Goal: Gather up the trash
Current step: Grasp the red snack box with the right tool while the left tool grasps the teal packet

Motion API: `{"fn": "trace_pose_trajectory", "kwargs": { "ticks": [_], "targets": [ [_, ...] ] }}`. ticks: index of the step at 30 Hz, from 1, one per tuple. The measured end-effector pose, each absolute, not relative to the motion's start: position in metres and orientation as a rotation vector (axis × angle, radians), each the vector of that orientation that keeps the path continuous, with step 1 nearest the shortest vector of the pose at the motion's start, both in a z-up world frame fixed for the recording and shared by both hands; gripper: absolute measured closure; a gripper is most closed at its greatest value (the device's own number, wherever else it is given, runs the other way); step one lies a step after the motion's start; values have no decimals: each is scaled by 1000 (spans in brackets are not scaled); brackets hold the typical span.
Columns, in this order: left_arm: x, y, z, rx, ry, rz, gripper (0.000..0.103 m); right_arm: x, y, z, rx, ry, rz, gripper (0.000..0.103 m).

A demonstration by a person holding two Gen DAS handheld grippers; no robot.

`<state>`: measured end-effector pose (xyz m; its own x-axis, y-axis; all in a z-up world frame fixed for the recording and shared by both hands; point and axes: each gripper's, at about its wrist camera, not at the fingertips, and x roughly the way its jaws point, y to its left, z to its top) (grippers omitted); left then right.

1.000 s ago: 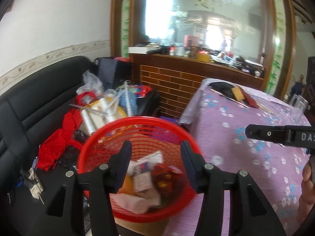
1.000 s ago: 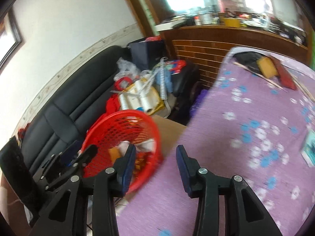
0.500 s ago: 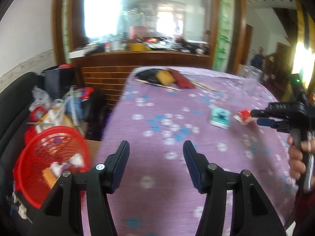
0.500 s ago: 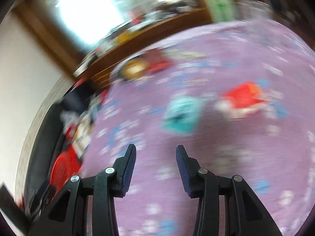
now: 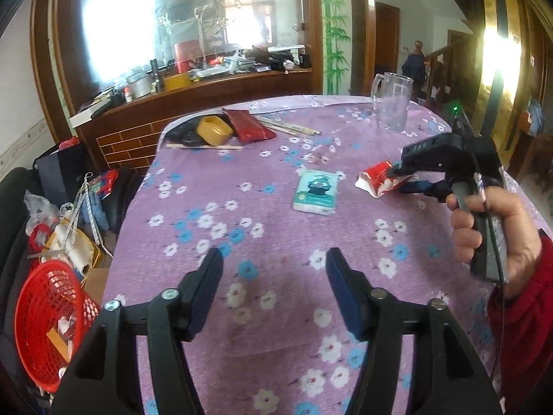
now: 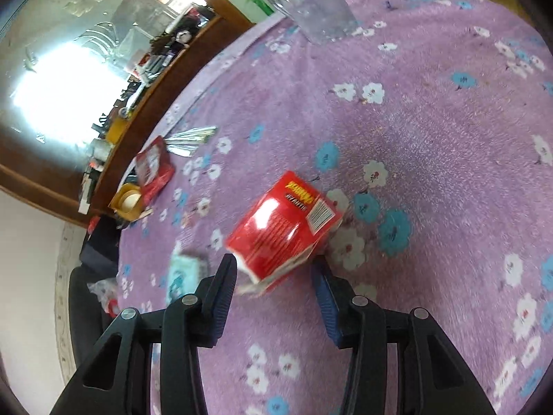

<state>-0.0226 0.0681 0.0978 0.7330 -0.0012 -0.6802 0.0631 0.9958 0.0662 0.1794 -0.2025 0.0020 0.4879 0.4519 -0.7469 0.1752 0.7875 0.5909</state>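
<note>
A crumpled red carton [image 6: 287, 231] lies on the purple flowered tablecloth [image 6: 432, 159]. Its near end sits between the tips of my right gripper [image 6: 274, 269], whose jaws are closing around it, with no clear press from the pads. In the left wrist view the same carton [image 5: 376, 180] shows at the right, with the right gripper [image 5: 402, 180] straddling it, held by a hand [image 5: 490, 231]. My left gripper [image 5: 274, 269] hovers over bare cloth, jaws opening, nothing between them. A teal tissue pack [image 5: 315, 192] lies mid-table. The red mesh basket [image 5: 45, 325] with trash stands low at the left.
A glass mug [image 5: 392, 100] stands at the far table edge. A yellow tape roll [image 5: 214, 130], a red pouch [image 5: 249, 126] and chopsticks [image 5: 290, 126] lie at the back left. Clutter fills the black sofa [image 5: 13, 200] beside the basket.
Both grippers swung away from the red basket and out over the table. The right one rolled and came down onto the red carton. The left jaws now stand wider.
</note>
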Motion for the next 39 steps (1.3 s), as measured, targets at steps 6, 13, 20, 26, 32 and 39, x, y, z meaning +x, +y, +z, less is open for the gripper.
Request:
{"fn": "trace_pose_trajectory", "kwargs": {
  "ticks": [6, 13, 20, 26, 32, 39],
  "targets": [
    [13, 45, 92, 86, 793, -61, 35, 178, -196, 0, 600, 1019, 253, 97],
    [77, 10, 72, 142, 857, -39, 29, 160, -211, 32, 560, 862, 292, 99],
    [132, 9, 38, 141, 974, -12, 29, 156, -226, 39, 593, 833, 278, 99],
    [153, 5, 20, 142, 1004, -15, 38, 153, -228, 45, 598, 815, 276, 99],
    [153, 7, 16, 115, 990, -29, 56, 151, -224, 47, 577, 810, 284, 99],
    [118, 27, 24, 62, 941, -38, 66, 150, -215, 50, 536, 809, 304, 99]
  ]
}}
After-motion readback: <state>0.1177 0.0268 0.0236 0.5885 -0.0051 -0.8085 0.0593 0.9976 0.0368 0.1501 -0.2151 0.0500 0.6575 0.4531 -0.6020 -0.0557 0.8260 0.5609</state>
